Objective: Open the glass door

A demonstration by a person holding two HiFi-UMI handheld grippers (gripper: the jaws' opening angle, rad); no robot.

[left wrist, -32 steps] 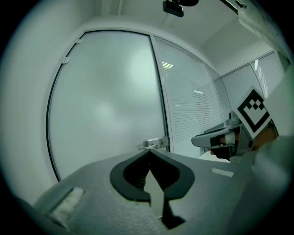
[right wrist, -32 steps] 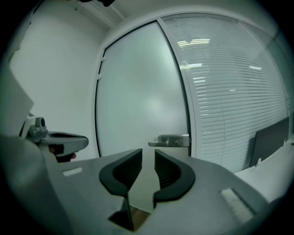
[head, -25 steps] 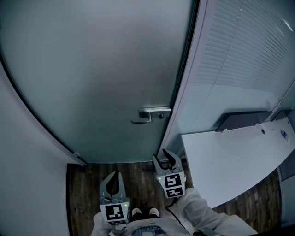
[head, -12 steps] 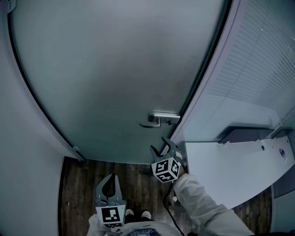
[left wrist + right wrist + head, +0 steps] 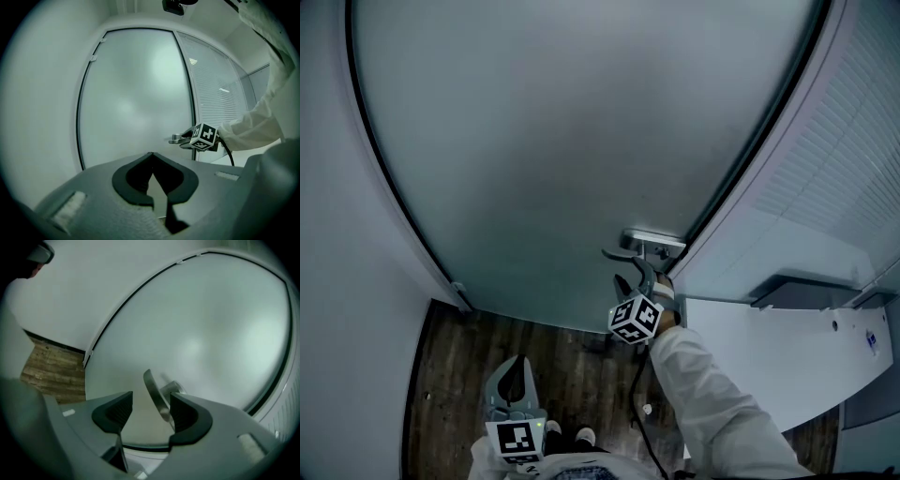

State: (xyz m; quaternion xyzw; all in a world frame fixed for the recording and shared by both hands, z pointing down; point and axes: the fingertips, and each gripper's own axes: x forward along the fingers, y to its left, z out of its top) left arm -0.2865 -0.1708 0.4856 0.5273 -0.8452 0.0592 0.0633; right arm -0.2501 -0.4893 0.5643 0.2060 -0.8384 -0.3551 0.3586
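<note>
Right gripper (image 5: pixel 639 281) is up at the door handle (image 5: pixel 628 251), which sits at the right edge of the frosted glass door (image 5: pixel 562 141), next to the frame. Its fingers (image 5: pixel 185 414) have just been opening and now stand wide apart. In the right gripper view, the handle's lever is between them, close to the right-hand finger and well off the other. I see no squeeze on it, and I can't tell if it touches. Left gripper (image 5: pixel 516 375) is low over the wooden floor (image 5: pixel 581 366), well short of the door. Its fingertips meet with nothing between them.
</note>
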